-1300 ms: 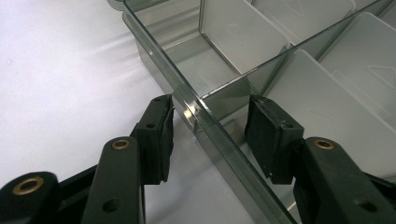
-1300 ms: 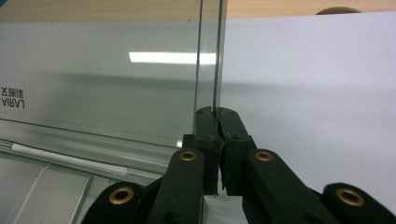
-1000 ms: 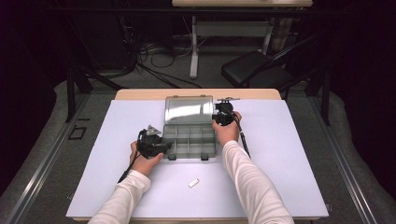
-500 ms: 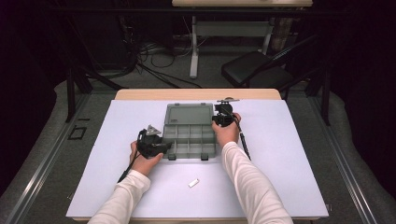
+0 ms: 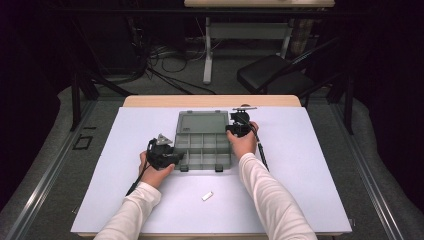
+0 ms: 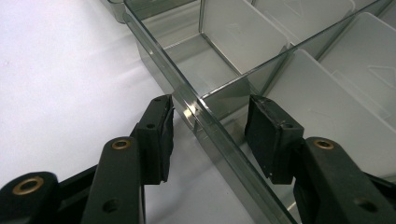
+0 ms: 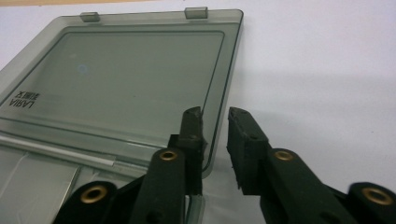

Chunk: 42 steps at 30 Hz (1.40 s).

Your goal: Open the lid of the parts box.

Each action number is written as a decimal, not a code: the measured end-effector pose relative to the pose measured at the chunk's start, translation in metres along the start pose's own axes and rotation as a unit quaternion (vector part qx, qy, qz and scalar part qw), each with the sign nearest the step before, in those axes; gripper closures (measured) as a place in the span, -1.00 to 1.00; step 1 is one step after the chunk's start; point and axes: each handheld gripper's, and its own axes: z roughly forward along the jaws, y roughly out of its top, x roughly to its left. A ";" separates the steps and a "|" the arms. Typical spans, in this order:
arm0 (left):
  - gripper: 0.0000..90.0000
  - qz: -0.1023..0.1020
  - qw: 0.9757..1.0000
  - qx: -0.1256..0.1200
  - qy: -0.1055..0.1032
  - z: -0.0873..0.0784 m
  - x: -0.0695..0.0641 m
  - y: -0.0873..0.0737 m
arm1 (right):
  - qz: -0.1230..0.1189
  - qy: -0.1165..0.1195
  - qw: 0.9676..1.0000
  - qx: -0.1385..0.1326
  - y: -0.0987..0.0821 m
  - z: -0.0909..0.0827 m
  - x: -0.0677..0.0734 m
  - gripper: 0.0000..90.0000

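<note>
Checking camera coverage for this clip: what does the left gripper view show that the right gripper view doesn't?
Left gripper view alone: the organizer box's divided compartments, seemingly empty, and its clear side wall standing between the left claw's pads, with a gap on each side.

Right gripper view alone: the smoky lid lying open and flat, its two latch tabs at the far edge, a printed mark near one corner, and the right claw, which has just been opening, beside the lid's edge.

Both: the white table cover and parts of the same box.
</note>
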 end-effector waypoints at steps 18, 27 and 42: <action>0.15 0.000 1.000 0.000 0.000 0.000 0.000 0.000 | -0.038 0.084 0.996 0.011 -0.020 -0.049 0.006 0.03; 0.15 -0.002 1.000 -0.001 0.001 0.000 0.000 0.000 | -0.097 0.115 0.989 0.011 -0.035 -0.071 0.016 0.29; -0.03 -0.024 0.999 -0.019 -0.011 -0.021 -0.001 0.009 | -0.122 0.135 0.983 -0.008 -0.048 -0.094 0.020 -0.05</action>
